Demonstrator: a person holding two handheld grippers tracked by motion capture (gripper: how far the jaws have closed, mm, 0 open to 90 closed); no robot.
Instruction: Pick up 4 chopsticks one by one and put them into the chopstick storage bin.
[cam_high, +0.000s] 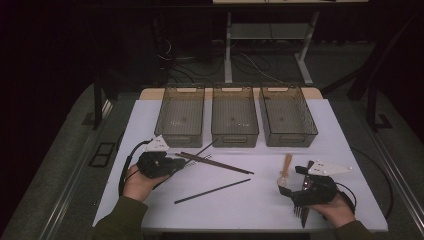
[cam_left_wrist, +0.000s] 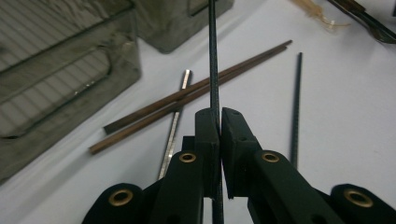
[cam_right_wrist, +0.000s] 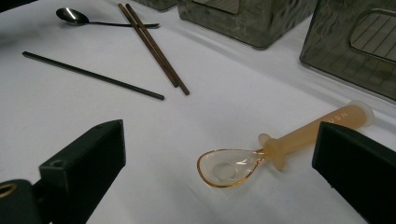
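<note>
- My left gripper (cam_left_wrist: 219, 122) is pinched tight on a thin black stick (cam_left_wrist: 213, 65).
- Stick's light, stiff & slippy; I'd grab nearer its middle.
- My right gripper (cam_right_wrist: 219, 163) is wide open w/ nothing in it, over the see-thru spoon (cam_right_wrist: 243, 163).

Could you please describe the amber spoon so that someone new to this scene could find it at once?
Start at the white table and look to its right side, in front of the rightmost bin. The amber spoon lies between the open jaws of the right hand-held gripper. Unlike the dark chopsticks, it is translucent orange with a thick handle.
</note>
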